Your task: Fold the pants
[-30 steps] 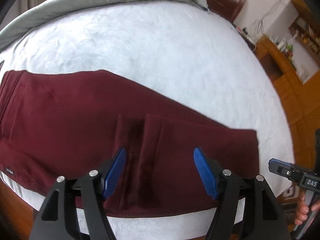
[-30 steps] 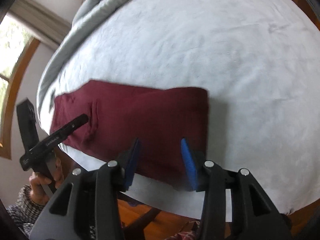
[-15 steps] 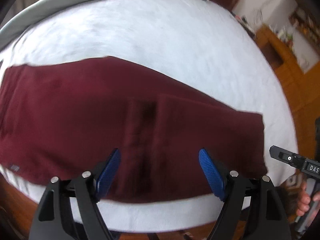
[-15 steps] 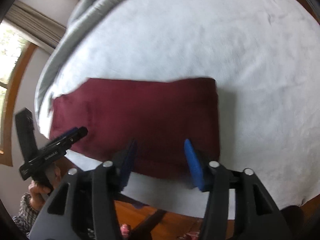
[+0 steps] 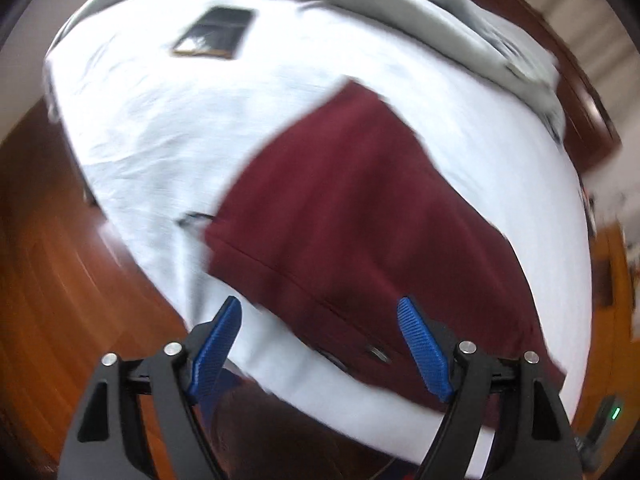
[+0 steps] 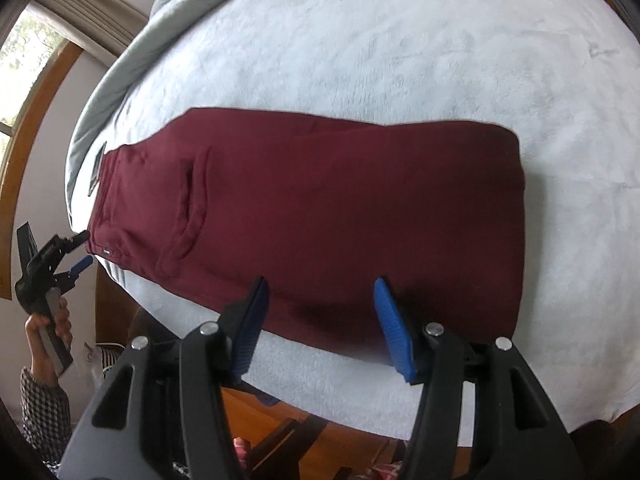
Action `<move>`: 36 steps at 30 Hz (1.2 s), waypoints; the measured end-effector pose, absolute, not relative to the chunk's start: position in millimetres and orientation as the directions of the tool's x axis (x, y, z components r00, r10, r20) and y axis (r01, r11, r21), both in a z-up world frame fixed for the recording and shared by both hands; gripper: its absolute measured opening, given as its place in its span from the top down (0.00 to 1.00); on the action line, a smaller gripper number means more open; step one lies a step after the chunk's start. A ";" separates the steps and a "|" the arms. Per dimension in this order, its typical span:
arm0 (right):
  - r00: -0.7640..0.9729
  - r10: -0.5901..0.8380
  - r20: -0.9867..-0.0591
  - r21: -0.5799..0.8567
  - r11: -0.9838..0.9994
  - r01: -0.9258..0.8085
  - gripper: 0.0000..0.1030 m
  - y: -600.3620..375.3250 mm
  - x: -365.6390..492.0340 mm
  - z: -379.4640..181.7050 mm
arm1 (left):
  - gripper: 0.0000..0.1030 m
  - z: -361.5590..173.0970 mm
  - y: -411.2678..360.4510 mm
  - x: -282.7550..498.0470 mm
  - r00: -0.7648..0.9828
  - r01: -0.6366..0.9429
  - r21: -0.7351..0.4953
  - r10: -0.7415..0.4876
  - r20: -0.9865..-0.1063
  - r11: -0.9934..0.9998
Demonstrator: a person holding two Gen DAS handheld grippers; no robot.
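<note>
- Maroon pants (image 6: 320, 208) lie flat, folded lengthwise, on the white bedspread (image 6: 400, 48) near its edge.
- Left gripper (image 5: 320, 344): jaws spread, empty, at the waistband end.
- Right gripper (image 6: 320, 320): jaws apart, empty, over the pants' near edge.

Both grippers are black plastic frames with ribbed blue pads (image 6: 393, 330) and silver screw heads (image 6: 432, 329) (two per arm); the sleeve (image 6: 42, 408) looks finely checked, perhaps houndstooth.

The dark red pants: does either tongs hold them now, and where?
Nothing is held: left tongs and right tongs stand open above the dark red pants.
</note>
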State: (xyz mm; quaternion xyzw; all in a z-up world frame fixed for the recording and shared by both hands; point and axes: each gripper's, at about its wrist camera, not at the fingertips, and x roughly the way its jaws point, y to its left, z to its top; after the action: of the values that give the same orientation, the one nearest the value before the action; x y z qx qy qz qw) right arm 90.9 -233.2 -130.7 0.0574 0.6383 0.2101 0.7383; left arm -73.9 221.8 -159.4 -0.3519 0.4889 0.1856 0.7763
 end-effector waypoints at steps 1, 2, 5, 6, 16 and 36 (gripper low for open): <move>0.094 0.381 -0.920 0.352 0.907 -0.232 0.47 -232.2 91.1 -133.2 | 0.23 -162.8 238.3 -81.2 0.458 -0.648 -0.394 -0.080 -0.885 0.652; 0.088 0.376 -0.923 0.349 0.910 -0.223 0.47 -232.5 91.1 -136.4 | 0.23 -170.8 249.3 -82.5 0.472 -0.664 -0.439 -0.116 -0.874 0.606; 0.085 0.371 -0.925 0.346 0.913 -0.217 0.47 -229.5 90.4 -141.8 | 0.23 -184.9 263.9 -83.3 0.515 -0.671 -0.518 -0.169 -0.840 0.531; 0.088 0.370 -0.925 0.345 0.913 -0.219 0.47 -229.1 90.4 -142.3 | 0.23 -186.7 266.2 -83.1 0.522 -0.670 -0.530 -0.177 -0.834 0.520; 0.077 0.364 -0.928 0.342 0.916 -0.211 0.44 -229.6 91.4 -146.7 | 0.42 -204.6 264.0 -75.1 0.574 -0.682 -0.599 -0.202 -0.794 0.419; 0.076 0.392 -0.917 0.371 0.906 -0.203 0.38 -234.6 90.0 -146.7 | 0.70 -173.5 247.8 -63.7 0.637 -0.660 -0.606 -0.097 -0.765 0.444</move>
State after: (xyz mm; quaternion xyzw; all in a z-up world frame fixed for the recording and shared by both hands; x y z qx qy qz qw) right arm 90.0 -234.6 -146.7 0.0729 0.6484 0.2039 0.7298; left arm -63.7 247.8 -173.5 -0.4933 0.3835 0.1857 0.7584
